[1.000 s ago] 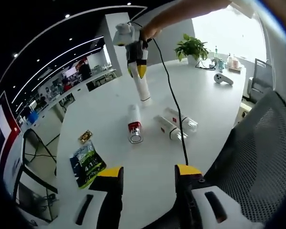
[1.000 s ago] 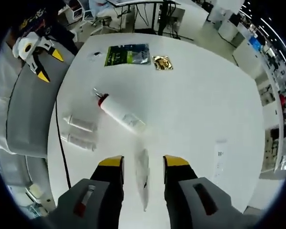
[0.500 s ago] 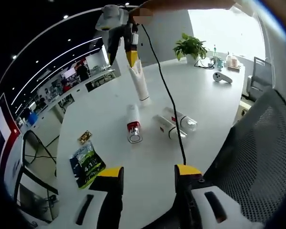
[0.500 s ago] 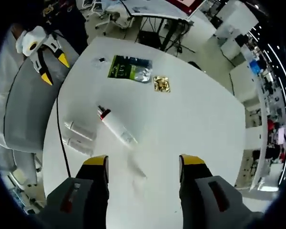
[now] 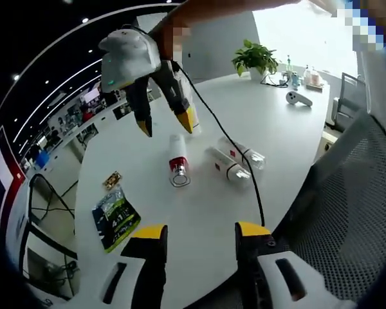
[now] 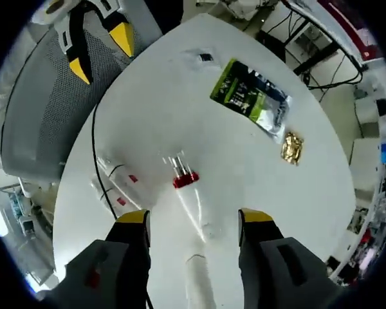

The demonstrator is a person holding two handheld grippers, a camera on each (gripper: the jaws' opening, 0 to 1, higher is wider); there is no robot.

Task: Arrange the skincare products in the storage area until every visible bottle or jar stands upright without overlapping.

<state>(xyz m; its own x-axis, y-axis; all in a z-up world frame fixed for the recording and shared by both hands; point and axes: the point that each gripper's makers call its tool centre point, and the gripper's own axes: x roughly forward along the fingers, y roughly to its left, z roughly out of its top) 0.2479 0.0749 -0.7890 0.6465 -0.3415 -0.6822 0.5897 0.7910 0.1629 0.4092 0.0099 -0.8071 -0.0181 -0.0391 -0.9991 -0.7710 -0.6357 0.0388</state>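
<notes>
**One tube up, three bottles still lying down**

The right tongs (image 6: pixel 192 222) are spread wide and grasp nothing. In the right gripper view a white tube (image 6: pixel 199 291) stands upright between and just below their tips, apparently set down and let go. Just beyond the tips lies the red-banded bottle (image 6: pixel 188 193) on its side; to their left, two clear bottles (image 6: pixel 119 187) lie flat side by side beside a black cable (image 6: pixel 98 164). The left tongs (image 5: pixel 198 232) are also released and empty, held low near the table (image 5: pixel 270 138) edge, well short of the bottles.

By my reading, one item is done and three remain.

In the left gripper view the right tongs hang in front of where the tube stands. The bottles' labels are too small to read.
</notes>
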